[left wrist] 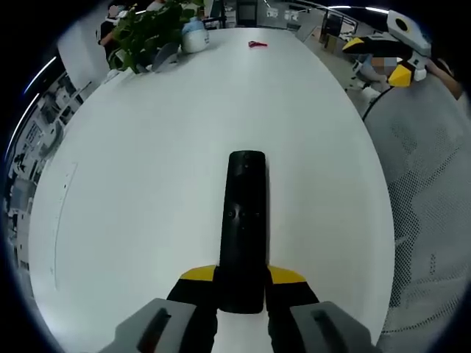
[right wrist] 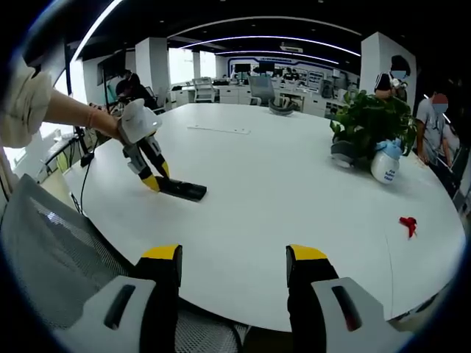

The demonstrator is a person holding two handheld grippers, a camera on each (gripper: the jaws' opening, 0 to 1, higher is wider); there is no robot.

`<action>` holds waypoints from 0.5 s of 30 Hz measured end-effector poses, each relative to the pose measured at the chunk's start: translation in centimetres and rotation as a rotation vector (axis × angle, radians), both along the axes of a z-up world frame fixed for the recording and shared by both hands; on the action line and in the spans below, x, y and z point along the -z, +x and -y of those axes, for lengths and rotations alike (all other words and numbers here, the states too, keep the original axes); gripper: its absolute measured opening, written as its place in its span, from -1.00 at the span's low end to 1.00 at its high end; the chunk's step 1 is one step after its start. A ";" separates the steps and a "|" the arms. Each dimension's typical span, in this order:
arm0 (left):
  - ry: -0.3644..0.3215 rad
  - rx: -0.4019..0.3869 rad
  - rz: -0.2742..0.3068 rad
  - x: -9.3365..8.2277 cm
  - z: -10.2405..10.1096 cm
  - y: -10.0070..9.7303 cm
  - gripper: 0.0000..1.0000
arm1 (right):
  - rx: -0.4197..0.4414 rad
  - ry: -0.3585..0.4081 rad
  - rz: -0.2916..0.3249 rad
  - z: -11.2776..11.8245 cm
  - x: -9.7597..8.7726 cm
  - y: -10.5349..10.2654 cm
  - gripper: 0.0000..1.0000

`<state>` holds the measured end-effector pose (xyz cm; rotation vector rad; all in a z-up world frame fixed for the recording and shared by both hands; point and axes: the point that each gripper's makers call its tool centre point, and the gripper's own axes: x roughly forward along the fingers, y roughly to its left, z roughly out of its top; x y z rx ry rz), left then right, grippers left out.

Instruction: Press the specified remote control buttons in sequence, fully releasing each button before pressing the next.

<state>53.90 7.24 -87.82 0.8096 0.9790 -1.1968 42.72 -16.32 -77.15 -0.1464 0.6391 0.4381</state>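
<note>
In the left gripper view, the left hand-held gripper point(left wrist: 241, 283) rose from 6 o'clock, its 2 yellow-tipped jaws closed against the near end of a long black plastic remote control point(left wrist: 243, 228). The remote ran toward 12 o'clock over the large white oval counter point(left wrist: 147, 162). A leafy green potted plant point(left wrist: 151, 33) stood at 11 o'clock, a small red object point(left wrist: 257, 45) lay near 12 o'clock, and the right hand-held gripper point(left wrist: 394, 62) showed at 2 o'clock, above a grey mesh chair back point(left wrist: 427, 191).

In the right gripper view, the right hand-held gripper point(right wrist: 232, 257) hung at 6 o'clock over the counter's near edge, jaws spread wide with nothing between them. At 10 o'clock, a person's hand point(right wrist: 110, 123) held the left hand-held gripper, which gripped the remote control resting on the counter.
</note>
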 end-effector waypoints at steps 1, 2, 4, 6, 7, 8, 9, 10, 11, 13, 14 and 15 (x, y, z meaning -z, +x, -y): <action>0.000 0.002 0.000 0.0 0.0 -0.1 -0.52 | -0.001 0.000 0.000 0.0 0.0 0.0 0.17; -0.001 0.002 -0.001 0.0 0.0 -0.2 -0.52 | -0.001 0.000 0.000 0.0 0.0 0.0 0.17; -0.001 0.003 -0.002 0.0 0.0 -0.4 -0.52 | -0.002 0.000 0.000 0.0 0.0 0.0 0.17; -0.002 0.004 -0.003 0.0 0.0 -0.6 -0.52 | -0.003 0.000 0.000 0.0 0.0 0.0 0.17; -0.003 0.004 -0.003 0.0 0.0 -0.7 -0.52 | -0.003 0.000 0.000 -0.1 0.0 0.0 0.17; -0.003 0.004 -0.003 0.0 0.0 -0.7 -0.52 | -0.004 0.000 0.000 -0.1 0.0 0.0 0.17; -0.003 0.005 -0.004 0.0 0.0 -0.8 -0.52 | -0.005 0.000 -0.001 -0.1 0.0 0.0 0.17; -0.002 0.005 -0.004 0.0 0.0 -0.9 -0.52 | -0.006 0.000 -0.001 -0.1 0.0 0.0 0.17; -0.002 0.005 -0.004 0.0 0.0 -1.0 -0.52 | -0.006 0.000 -0.001 -0.1 0.0 0.0 0.17; -0.002 0.006 -0.005 0.0 0.0 -1.2 -0.52 | -0.007 -0.001 -0.001 -0.1 0.0 0.0 0.17; -0.002 0.009 -0.004 0.0 0.0 -1.4 -0.52 | -0.008 -0.001 -0.001 -0.1 0.0 0.0 0.17; -0.001 0.011 -0.005 0.0 0.0 -1.5 -0.52 | -0.008 -0.001 -0.001 -0.1 0.0 0.0 0.17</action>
